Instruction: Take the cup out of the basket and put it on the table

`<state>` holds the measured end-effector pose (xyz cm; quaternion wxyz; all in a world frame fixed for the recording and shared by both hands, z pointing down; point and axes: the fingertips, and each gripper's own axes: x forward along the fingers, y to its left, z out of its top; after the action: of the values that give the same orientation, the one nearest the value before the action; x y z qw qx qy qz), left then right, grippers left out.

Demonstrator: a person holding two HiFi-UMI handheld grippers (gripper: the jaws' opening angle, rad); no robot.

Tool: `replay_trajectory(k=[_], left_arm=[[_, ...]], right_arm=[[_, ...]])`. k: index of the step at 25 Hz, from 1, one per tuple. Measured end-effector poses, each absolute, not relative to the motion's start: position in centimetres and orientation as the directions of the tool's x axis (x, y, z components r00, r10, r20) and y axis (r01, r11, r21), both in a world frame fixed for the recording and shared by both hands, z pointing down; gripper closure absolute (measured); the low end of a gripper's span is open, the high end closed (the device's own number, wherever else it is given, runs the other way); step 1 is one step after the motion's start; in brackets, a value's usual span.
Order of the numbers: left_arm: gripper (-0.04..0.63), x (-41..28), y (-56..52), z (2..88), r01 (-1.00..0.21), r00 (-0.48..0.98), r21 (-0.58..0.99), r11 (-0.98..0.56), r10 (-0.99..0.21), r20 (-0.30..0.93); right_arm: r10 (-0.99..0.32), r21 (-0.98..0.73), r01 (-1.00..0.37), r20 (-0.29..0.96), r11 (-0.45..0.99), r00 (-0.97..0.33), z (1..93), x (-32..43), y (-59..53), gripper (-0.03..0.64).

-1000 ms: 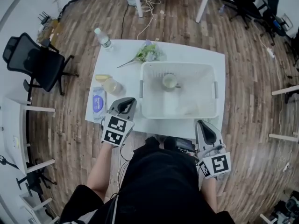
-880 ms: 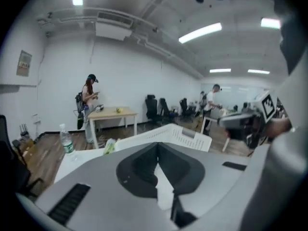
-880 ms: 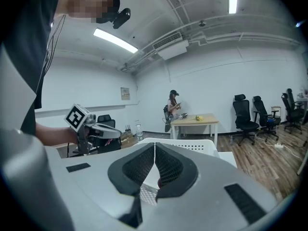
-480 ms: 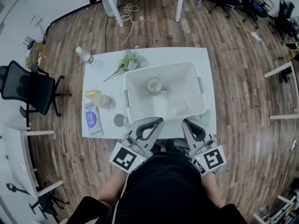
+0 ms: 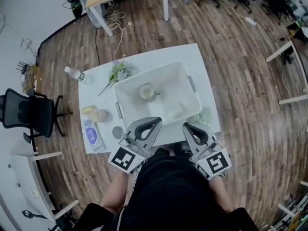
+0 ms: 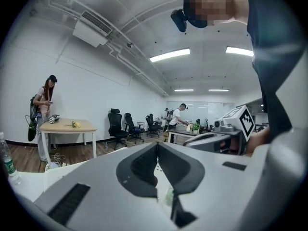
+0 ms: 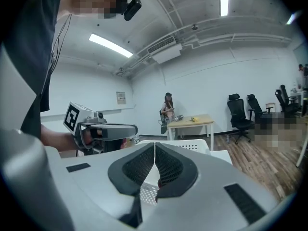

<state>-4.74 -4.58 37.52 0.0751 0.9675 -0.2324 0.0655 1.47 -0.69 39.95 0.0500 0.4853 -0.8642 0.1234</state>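
The cup [image 5: 147,92] is too small for detail. The body [image 5: 168,186] hides part of the table's [image 5: 197,61] near edge. In the right gripper view, jaws cover most of the basket [image 7: 195,146].

The basket [image 5: 171,88] is perforated plastic, the table [image 5: 163,57] smooth matt, the floor [image 5: 240,81] wood.

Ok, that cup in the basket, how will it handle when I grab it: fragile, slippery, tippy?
The cup looks hard and pale, perhaps ceramic, so probably rigid, smooth to grip and breakable if dropped. It stands upright, mouth up, on the basket floor, so a nudge would likely slide it rather than tip it.
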Motion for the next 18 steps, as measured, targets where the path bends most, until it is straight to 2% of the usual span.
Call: replay_trajectory(k=[4, 8, 10, 13, 15, 18], left_arm=[[0.584, -3.1, -6.4, 38.5, -0.412, 0.893, 0.047, -0.91, -0.393, 0.221], [0.575, -0.3, -7.8, 41.0, -0.254, 0.91, -0.004, -0.967, -0.24, 0.338], [0.515, 1.4, -8.7, 42.9, -0.175, 0.898, -0.006, -0.985, -0.162, 0.409], [0.476, 3.6, -10.0, 46.9, -0.047, 0.842, -0.032, -0.998, -0.056, 0.536], [0.451, 4.6, -10.0, 50.4, 0.071, 0.78, 0.006, -0.997, 0.059, 0.624], [0.373, 5.1, -8.4, 55.9, 0.234, 0.646, 0.197, -0.952, 0.304, 0.7]], right_arm=[[-0.854, -0.155, -0.877, 0.204, 0.455, -0.479, 39.9, 3.3, -0.3, 0.592], [-0.883, -0.162, -0.907, 0.215, 0.389, -0.417, 40.1, 6.1, 0.2, 0.592], [-0.895, -0.164, -0.92, 0.224, 0.355, -0.385, 40.4, 7.7, 0.4, 0.592], [-0.913, -0.165, -0.94, 0.234, 0.3, -0.333, 40.8, 10.0, 1.0, 0.592], [-0.925, -0.167, -0.952, 0.244, 0.256, -0.291, 41.1, 11.7, 1.6, 0.592], [-0.938, -0.165, -0.969, 0.265, 0.183, -0.222, 41.6, 13.9, 2.8, 0.592]])
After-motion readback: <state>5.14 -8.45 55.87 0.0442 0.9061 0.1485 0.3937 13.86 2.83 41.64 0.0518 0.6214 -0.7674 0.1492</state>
